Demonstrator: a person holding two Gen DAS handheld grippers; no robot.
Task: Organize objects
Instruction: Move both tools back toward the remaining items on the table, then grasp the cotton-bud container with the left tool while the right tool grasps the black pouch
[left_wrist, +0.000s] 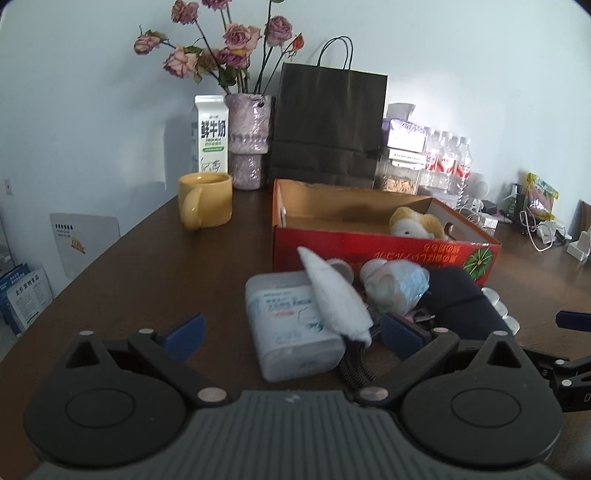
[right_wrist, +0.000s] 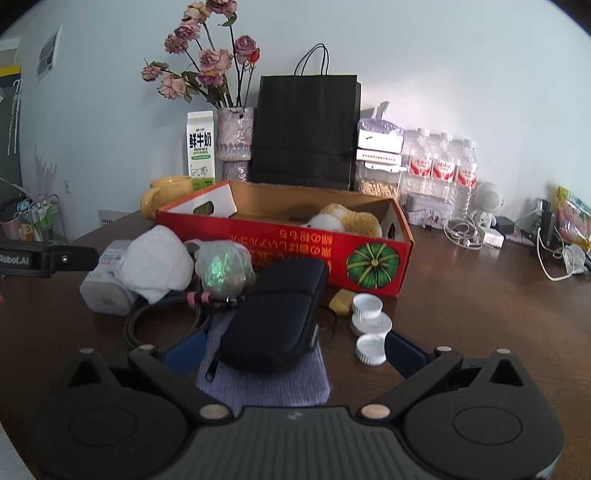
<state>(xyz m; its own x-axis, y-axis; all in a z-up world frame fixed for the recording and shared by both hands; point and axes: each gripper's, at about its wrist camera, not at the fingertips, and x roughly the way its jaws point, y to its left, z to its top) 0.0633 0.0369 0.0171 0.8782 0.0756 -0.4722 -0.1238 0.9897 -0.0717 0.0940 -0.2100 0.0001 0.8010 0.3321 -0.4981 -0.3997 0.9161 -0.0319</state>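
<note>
1. Left wrist view: the left gripper (left_wrist: 291, 334) hangs low over the dark brown wooden table (left_wrist: 140, 280), and its jaws stand wide open with nothing held between the blue pads.
2. Between the pads and a little ahead lies a white rectangular plastic pack of wipes (left_wrist: 291, 325), and a white fluffy cloth piece (left_wrist: 338, 299) leans on its right side.
3. Just right of them are a clear plastic bag with pale things inside (left_wrist: 397, 284) and a black soft zip pouch (left_wrist: 461, 299); all are close before the front wall of the red cardboard box with a green pumpkin picture (left_wrist: 388, 251).
4. Inside the box, near its right end, lies a yellow and white plush toy (left_wrist: 415, 223).
5. Left of the box stands a yellow ceramic mug (left_wrist: 205, 201); behind it, at the far edge of the table, stand a white milk carton (left_wrist: 210, 134), a mauve vase with dried roses (left_wrist: 249, 142) and a black paper bag (left_wrist: 328, 125).
6. Right wrist view: the right gripper (right_wrist: 293, 350) also has its jaws wide open and grips nothing.
7. The black pouch (right_wrist: 275, 314) lies between its pads, on a grey-blue cloth (right_wrist: 264, 384).
8. Three white plastic bottle caps (right_wrist: 369, 325) lie in a row just right of the pouch, next to the right pad.
9. A black coiled cable (right_wrist: 162, 317) lies left of the pouch, below the white cloth piece (right_wrist: 155, 262).
10. The red box (right_wrist: 284, 247) is behind this pile, and the plush toy (right_wrist: 347, 221) lies in it.
11. Clear water bottles with red labels (right_wrist: 441, 166) stand at the far edge, right of the black bag.
</note>
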